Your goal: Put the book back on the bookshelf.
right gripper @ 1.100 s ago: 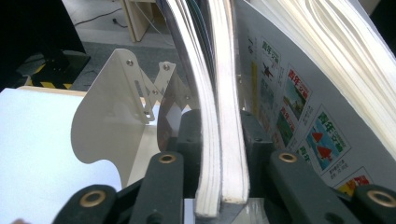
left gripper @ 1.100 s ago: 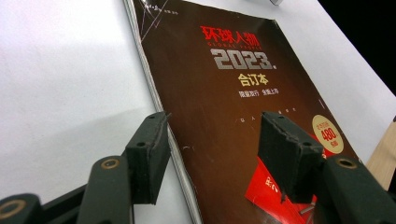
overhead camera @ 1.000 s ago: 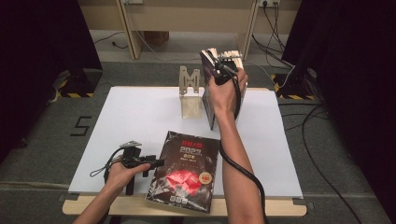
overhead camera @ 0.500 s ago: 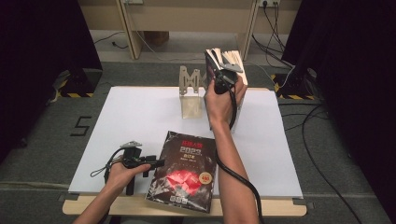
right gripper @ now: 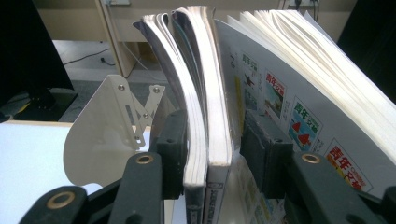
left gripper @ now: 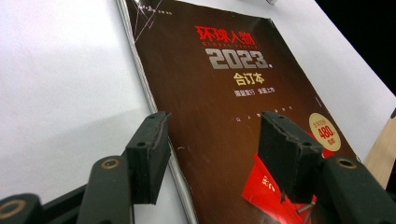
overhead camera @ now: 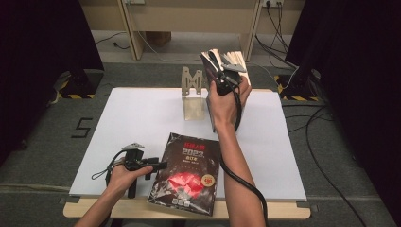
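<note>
Two grippers work over a white-topped bench. At the near edge lies a glossy dark magazine with red artwork, flat, its spine left. The left gripper, held low and level in the left hand, has its jaws wide, straddling the magazine's left edge without pressing it. Farther off, upright magazines with curling paper edges lean beside a pale metal bookend. The right gripper, arm stretched far, has just been opening; two magazines stand between its jaws, the right pad clear of them.
</note>
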